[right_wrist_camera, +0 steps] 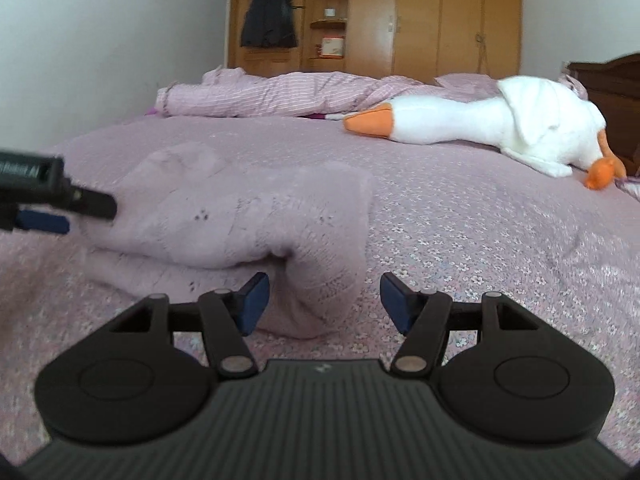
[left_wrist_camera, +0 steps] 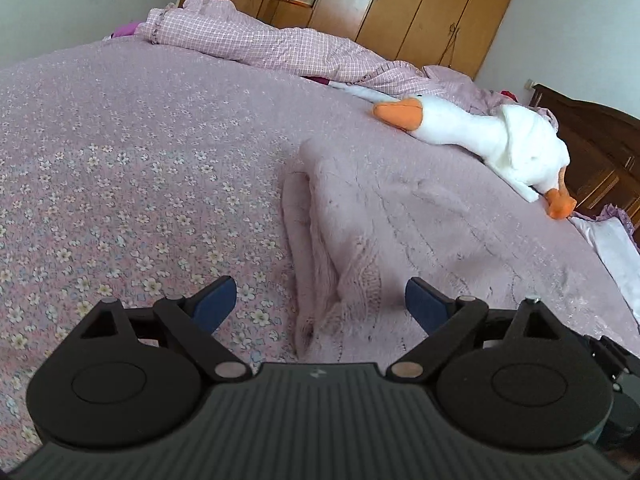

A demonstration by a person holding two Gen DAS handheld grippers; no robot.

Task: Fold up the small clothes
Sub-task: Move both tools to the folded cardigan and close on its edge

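In the left wrist view the left gripper (left_wrist_camera: 320,300) hangs low over the bed (left_wrist_camera: 120,160) with its blue pads spread wide and nothing between them but air. The knitted pink garment (left_wrist_camera: 380,220) lies dead ahead at twelve o'clock, its near hem bunched just under the gap, its long axis running away toward one o'clock. In the right wrist view the right gripper (right_wrist_camera: 324,300) is likewise spread and empty, with a folded corner of the same garment (right_wrist_camera: 248,216) humped between its pads, the body stretching off toward ten o'clock, where the left gripper pokes in at nine. Both tongs look about equally near, each at its own end of the near edge. Farther off, at two o'clock, lies a plush goose (left_wrist_camera: 500,136), then a rumpled checked quilt (left_wrist_camera: 260,40) and a wardrobe (left_wrist_camera: 420,0).
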